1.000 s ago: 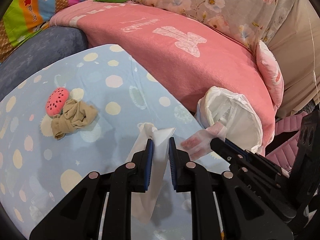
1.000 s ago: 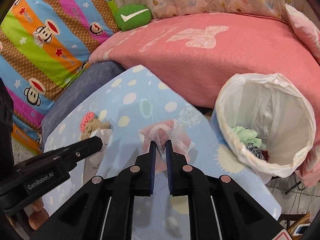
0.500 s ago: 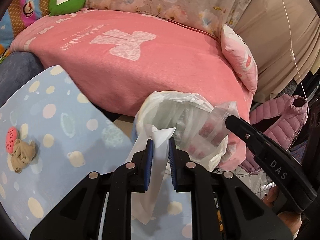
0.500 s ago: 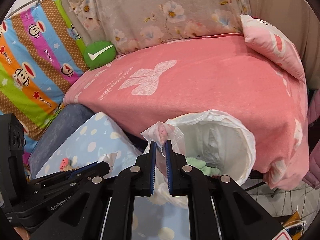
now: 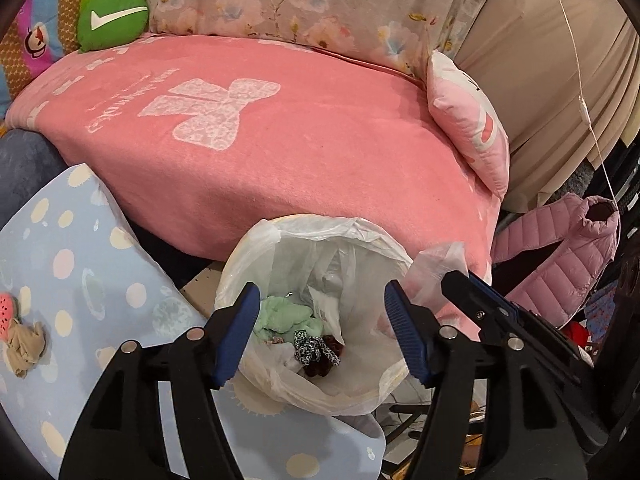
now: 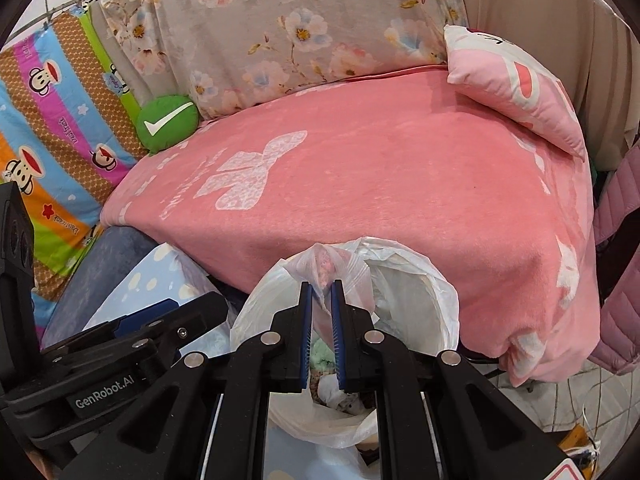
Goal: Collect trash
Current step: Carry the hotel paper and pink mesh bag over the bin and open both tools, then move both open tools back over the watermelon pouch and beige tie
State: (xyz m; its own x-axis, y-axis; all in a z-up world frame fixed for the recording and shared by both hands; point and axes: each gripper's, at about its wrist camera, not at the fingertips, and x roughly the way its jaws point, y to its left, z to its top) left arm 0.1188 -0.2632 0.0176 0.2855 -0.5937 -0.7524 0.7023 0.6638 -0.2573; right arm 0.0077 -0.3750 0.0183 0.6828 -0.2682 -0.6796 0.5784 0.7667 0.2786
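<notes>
The sofa draped in a pink fleece blanket with a white bow print [image 5: 280,152] fills most of both views, its far ends cut off by the fisheye rim, with a floral curtain behind it, a pink-and-white cushion [image 5: 472,120] at one end and a round green cushion with a white tick [image 5: 112,20] at the other. In front of it lies the table covered in a pale blue cloth with cream polka dots [image 5: 72,264]; its near edge is lost behind the black tong arms. Beside the table edge stands the bin lined with a white plastic bag [image 5: 320,236], holding mint-green crumpled paper, a black-and-white speckled scrap and something dark red that is hard to make out. The left gripper [image 5: 320,336] hangs spread wide over the bin mouth, nothing between its blue pads. The right gripper [image 6: 320,300] is clenched on a clear plastic wrapper with pink contents [image 6: 326,268], held over the bin's rim; in the left view only the wrapper's top shows above the right tong. A quilted pink jacket [image 5: 568,256] hangs off to the right, partly cut off. Far left on the table, at the frame edge, sit a beige crumpled cloth [image 5: 24,344] and a small red watermelon-shaped piece [image 5: 6,312] touching it.
</notes>
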